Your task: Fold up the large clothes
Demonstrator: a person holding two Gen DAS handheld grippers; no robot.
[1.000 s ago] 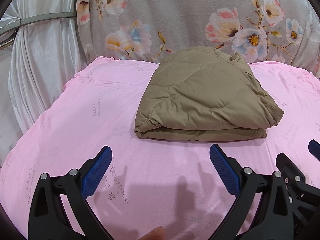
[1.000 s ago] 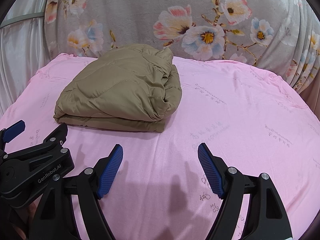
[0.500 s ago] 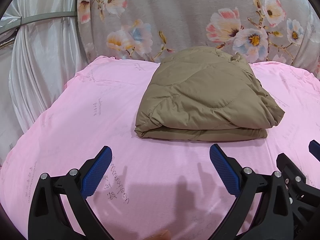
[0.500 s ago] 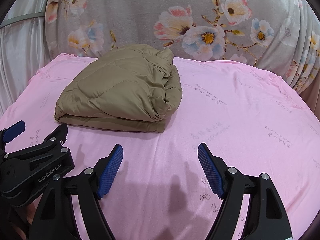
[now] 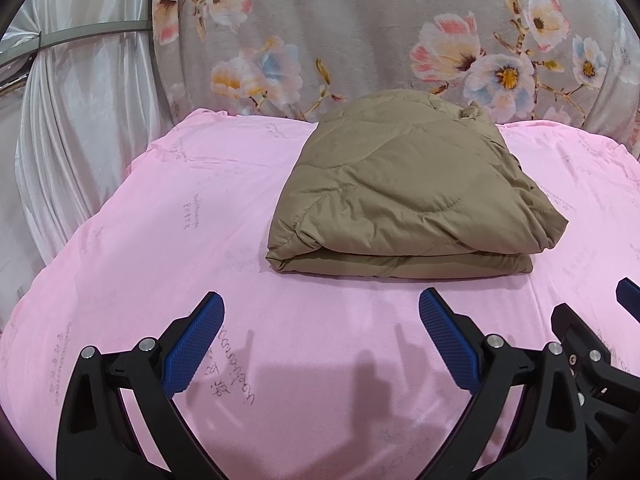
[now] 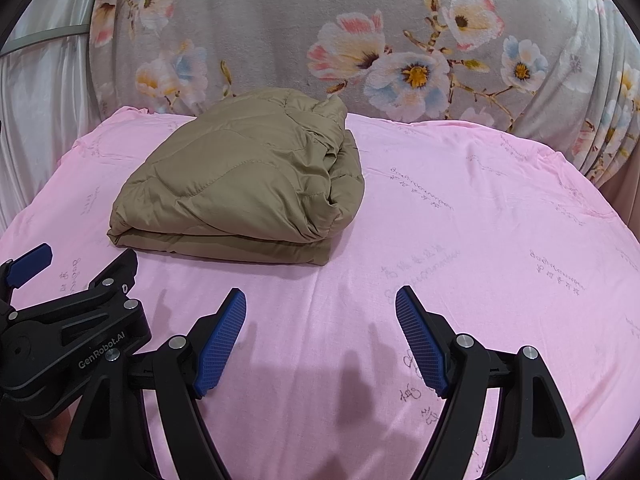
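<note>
Pink sheet (image 5: 160, 240) lies under both your tools. Your left gripper (image 5: 320, 344) stands wide with nothing between its pads; your right gripper (image 6: 320, 340) likewise. Beyond them the folded tan quilted jacket (image 5: 408, 192) rests on the sheet, well apart, before the floral cloth (image 6: 280, 20).

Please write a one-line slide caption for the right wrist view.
Right tongs open and empty above the pink sheet, with the folded tan quilted jacket lying ahead.

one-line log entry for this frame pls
left gripper: open, empty | right gripper: open, empty | tan quilted jacket: folded on pink sheet, untouched
</note>
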